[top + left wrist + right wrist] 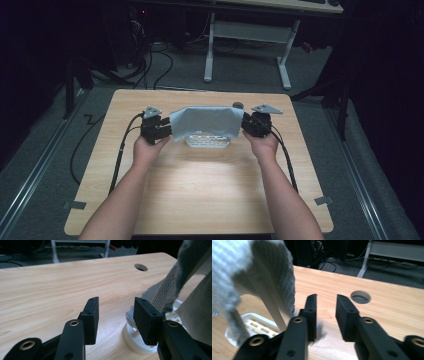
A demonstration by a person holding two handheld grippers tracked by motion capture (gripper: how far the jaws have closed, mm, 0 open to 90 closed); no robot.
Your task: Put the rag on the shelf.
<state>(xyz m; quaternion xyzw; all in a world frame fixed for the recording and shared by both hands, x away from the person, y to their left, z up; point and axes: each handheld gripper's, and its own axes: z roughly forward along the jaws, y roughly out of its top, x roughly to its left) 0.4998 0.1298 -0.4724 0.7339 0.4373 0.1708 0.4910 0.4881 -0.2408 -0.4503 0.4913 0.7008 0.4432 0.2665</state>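
Grey cloth (206, 122) drapes over white rack (208, 142).

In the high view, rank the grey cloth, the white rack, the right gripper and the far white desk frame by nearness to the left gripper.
1. Grey cloth: right beside the left gripper, on its inner side.
2. White rack: under the cloth, mid-table.
3. Right gripper: at the cloth's opposite edge.
4. White desk frame: on the floor beyond the table.
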